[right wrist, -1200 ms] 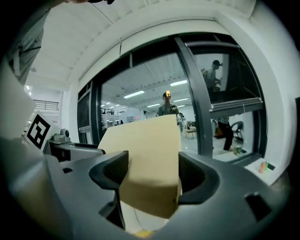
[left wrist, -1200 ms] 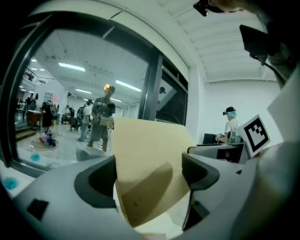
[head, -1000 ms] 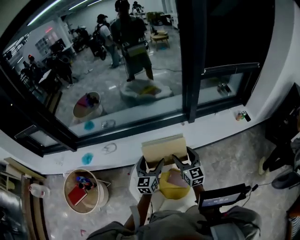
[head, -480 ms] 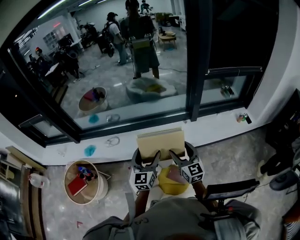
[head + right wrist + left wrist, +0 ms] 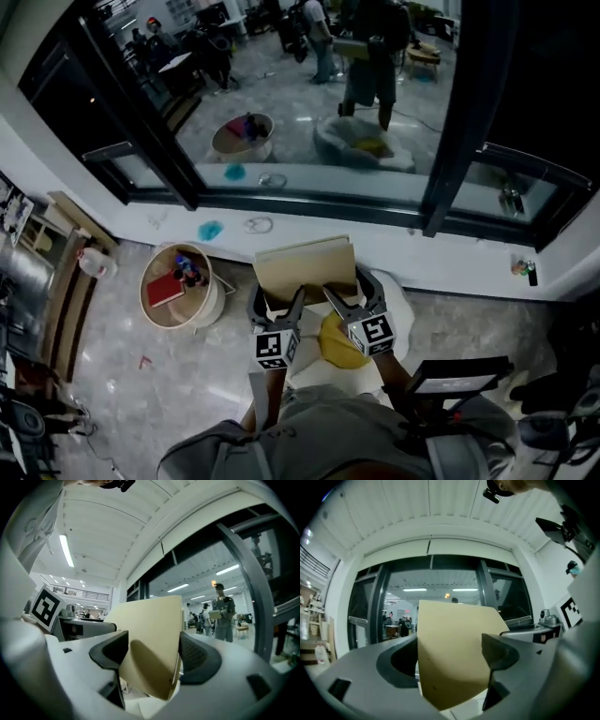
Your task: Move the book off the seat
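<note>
Where the person's forearms entered the head view from below, each gripper bore a marker cube (image 5: 274, 348). Under and between the two grippers, a yellow object (image 5: 336, 343) lay on the white seat (image 5: 398, 302). The left gripper (image 5: 277, 307) had its jaws clamped on the left part of the book (image 5: 305, 270), and the tan cover filled the gap between its pads in the left gripper view. The right gripper (image 5: 354, 298) stood just beside it on the right, with its jaws set wide and likewise clamped on the same book, one pad against each face. The book stood upright between the two grippers. It projected ahead of and above the jaw tips and was held up over the far part of the seat, with its far edge toward the white window sill (image 5: 450, 258). Well apart on the left of the left gripper, a round tub (image 5: 202, 305) stood on the grey floor (image 5: 122, 375) and held a red item (image 5: 165, 292). Ahead of both grippers, beyond the sill, dark window frames (image 5: 141, 141) carried the glass (image 5: 309, 94). Several standing persons (image 5: 375, 47) showed in it, too small for detail.
</note>
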`<act>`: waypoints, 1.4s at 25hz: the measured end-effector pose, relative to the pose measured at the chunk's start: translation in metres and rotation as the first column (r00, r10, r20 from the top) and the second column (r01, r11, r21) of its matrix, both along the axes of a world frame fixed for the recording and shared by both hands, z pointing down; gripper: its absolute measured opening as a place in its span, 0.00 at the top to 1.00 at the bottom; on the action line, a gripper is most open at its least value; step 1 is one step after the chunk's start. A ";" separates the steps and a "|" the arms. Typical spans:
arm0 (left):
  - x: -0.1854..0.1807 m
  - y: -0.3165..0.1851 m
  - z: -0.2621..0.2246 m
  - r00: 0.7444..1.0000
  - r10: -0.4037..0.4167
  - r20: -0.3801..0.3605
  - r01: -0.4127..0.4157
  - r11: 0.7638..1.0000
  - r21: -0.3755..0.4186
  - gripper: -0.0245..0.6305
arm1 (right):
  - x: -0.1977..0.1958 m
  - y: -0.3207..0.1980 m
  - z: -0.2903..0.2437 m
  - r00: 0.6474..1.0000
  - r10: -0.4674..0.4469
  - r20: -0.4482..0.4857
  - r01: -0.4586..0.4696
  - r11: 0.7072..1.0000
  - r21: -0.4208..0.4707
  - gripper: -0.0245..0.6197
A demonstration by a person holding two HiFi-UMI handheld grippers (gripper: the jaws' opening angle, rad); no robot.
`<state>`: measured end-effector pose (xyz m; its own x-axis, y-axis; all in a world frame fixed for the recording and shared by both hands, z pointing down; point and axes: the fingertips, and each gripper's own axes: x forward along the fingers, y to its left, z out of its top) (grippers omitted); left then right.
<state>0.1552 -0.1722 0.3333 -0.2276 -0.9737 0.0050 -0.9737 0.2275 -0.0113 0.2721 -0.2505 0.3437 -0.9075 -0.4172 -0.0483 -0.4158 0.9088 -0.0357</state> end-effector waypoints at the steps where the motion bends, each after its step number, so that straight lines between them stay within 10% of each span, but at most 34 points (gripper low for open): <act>1: -0.006 0.015 0.000 0.999 -0.043 -0.010 0.043 0.999 -0.002 0.31 | -0.010 0.009 0.000 0.999 -0.036 -0.001 0.036 0.999 0.004 0.45; 9: -0.101 0.160 -0.018 0.956 -0.288 -0.060 0.293 0.952 0.090 0.31 | -0.133 0.126 -0.032 0.966 -0.257 0.006 0.256 0.964 0.075 0.45; 18: -0.247 0.331 -0.002 0.903 -0.405 -0.146 0.425 0.890 0.162 0.31 | -0.285 0.288 -0.012 0.955 -0.292 -0.049 0.294 0.955 0.036 0.45; 35: -0.404 0.461 0.018 0.850 -0.483 -0.209 0.512 0.851 0.117 0.31 | -0.468 0.406 0.015 0.889 -0.437 -0.136 0.431 0.899 -0.071 0.45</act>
